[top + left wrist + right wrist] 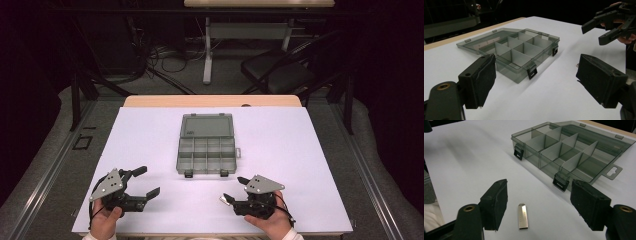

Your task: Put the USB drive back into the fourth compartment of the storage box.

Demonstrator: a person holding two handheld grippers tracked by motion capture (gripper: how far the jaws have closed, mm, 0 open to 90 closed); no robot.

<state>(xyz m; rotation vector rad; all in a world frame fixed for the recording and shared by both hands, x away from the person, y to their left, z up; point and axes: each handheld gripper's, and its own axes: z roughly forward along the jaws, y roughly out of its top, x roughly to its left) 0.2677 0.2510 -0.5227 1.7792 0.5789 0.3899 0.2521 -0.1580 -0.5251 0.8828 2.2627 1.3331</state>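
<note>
White table (280, 150), grey clear organizer box (206, 155) at centre, lid (207, 125) flipped fully open and lying flat on the far side. Compartments look empty, two black latches (189, 173) on the near edge. Left gripper (145, 184) near the front left of the table, jaws spread wide, holding nothing; in the left gripper view the box (519, 52) sits just ahead of them. Right gripper (234, 190) at front right, jaws also wide apart, nothing clamped. Small silver USB stick (523, 215) lies flat on the table between the right jaws, touching neither pad, near the box's front edge (541, 167) but apart from it. Hand (105, 225) on each gripper.
</note>
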